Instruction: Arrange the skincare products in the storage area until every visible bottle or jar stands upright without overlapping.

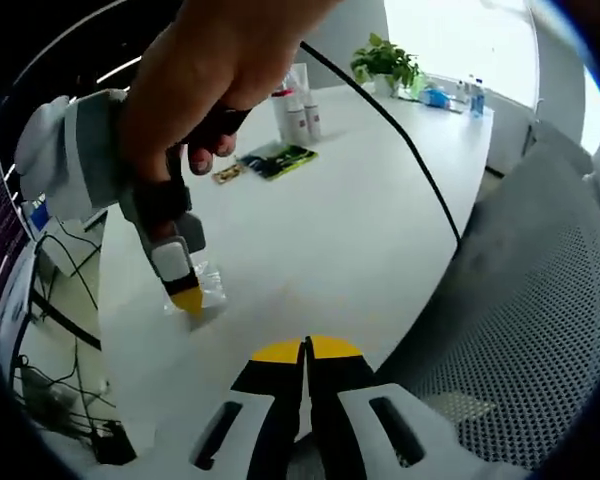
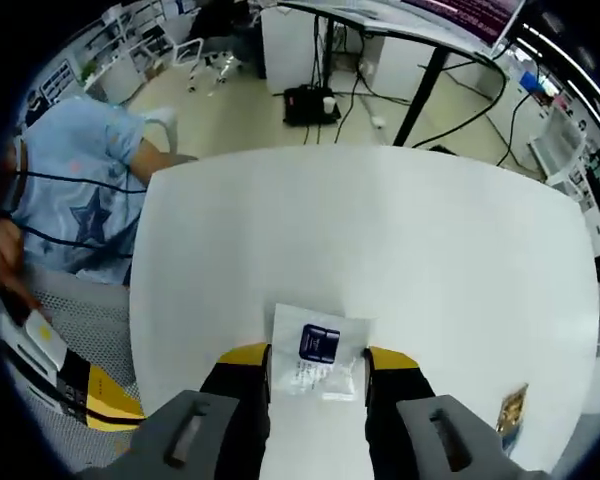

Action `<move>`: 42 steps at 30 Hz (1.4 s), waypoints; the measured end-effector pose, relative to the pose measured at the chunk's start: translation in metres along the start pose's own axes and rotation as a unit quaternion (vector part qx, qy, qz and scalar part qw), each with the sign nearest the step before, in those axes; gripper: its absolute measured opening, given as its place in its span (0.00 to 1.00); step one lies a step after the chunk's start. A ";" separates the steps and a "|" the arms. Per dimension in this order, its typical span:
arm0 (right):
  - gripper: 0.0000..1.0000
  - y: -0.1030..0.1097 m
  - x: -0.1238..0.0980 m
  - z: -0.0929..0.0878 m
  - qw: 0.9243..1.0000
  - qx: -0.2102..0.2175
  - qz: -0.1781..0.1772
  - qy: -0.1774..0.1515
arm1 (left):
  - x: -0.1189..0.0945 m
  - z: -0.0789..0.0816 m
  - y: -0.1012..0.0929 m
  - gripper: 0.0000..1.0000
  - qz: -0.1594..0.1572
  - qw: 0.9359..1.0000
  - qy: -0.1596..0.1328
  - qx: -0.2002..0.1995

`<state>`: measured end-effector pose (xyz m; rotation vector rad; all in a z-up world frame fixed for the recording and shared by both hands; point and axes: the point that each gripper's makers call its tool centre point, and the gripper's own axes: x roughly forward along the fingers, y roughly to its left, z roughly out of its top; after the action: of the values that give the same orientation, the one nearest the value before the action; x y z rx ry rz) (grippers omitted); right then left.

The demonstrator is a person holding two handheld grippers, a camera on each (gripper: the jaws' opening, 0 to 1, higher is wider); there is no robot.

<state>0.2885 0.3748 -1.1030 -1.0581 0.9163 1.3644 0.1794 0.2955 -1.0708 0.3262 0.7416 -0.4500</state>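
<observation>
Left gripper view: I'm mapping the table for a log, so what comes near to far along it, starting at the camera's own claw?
Left claw → clear packet under the right claw → dark green packet → upright bottles → potted plant.

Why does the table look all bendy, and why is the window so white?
Left gripper view: the window is glare-white and washed out, and the table bends from the fisheye lens. Right gripper view: the table edge bows too, with even light and faint shadows.
</observation>
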 end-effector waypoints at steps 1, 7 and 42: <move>0.33 -0.004 -0.002 -0.002 1.000 -0.002 -0.003 0.000 | 0.000 0.000 0.002 0.00 0.003 1.000 -0.001 -0.002; 0.33 -0.018 -0.010 -0.011 1.000 0.002 -0.007 0.000 | 0.000 0.000 0.001 0.00 0.003 1.000 -0.002 -0.003; 0.33 -0.129 -0.080 -0.076 0.997 -0.033 -0.041 0.061 | 0.000 -0.002 0.006 0.00 0.009 1.000 0.003 -0.022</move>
<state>0.4215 0.2881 -1.0419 -1.2280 0.9113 1.2813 0.1811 0.3021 -1.0717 0.2925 0.7531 -0.4141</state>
